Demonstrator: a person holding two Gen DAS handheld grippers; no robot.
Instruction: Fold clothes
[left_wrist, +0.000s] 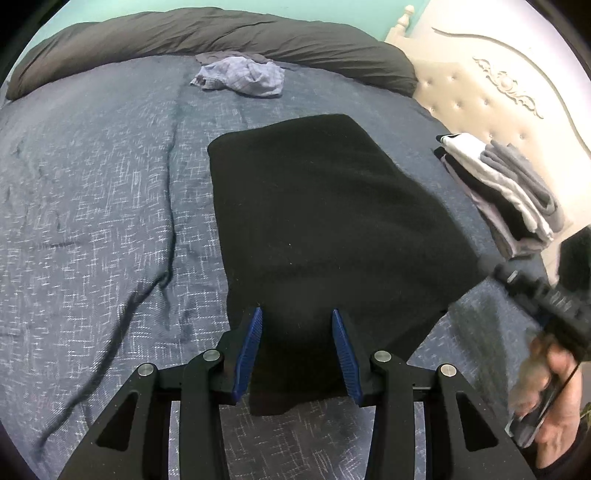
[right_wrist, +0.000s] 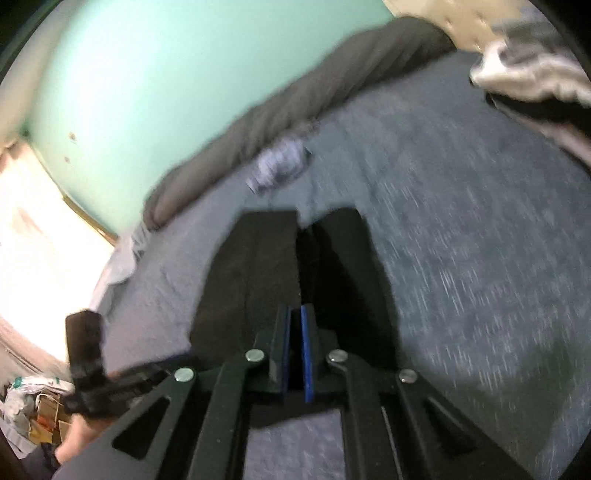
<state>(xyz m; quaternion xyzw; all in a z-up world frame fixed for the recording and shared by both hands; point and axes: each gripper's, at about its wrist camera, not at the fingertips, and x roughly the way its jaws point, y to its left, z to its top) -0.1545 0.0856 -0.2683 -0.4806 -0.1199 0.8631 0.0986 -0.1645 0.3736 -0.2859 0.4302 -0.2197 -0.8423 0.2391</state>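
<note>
- Left wrist view shows us a bed (left_wrist: 92, 192) with a blue-grey cover, and we use the bed as our landmark.
- We see a black cloth (left_wrist: 325, 221) lying flat in the middle of the bed, folded into a neat block.
- Our left gripper (left_wrist: 297, 345) hangs over the near edge of the black cloth. Its blue fingers (left_wrist: 249, 354) are spread wide apart and hold nothing.
- At the far side of the bed lies a crumpled light blue cloth (left_wrist: 240, 75), just in front of a long dark grey blanket roll (left_wrist: 221, 37).
- On the right side of the bed, by the cream headboard (left_wrist: 498, 96), sits a stack of folded clothes (left_wrist: 506, 188).
- We see a hand (left_wrist: 554, 406) at the right edge, holding the other tool, all blurry.
- In the right wrist view, our right gripper (right_wrist: 297, 350) has its blue fingers (right_wrist: 306, 354) pressed almost together, with only a thin gap. We cannot tell if any cloth is pinched there, as the picture is blurry.
- Black cloth (right_wrist: 332, 266) lies on the bed right ahead of those fingers.
</note>
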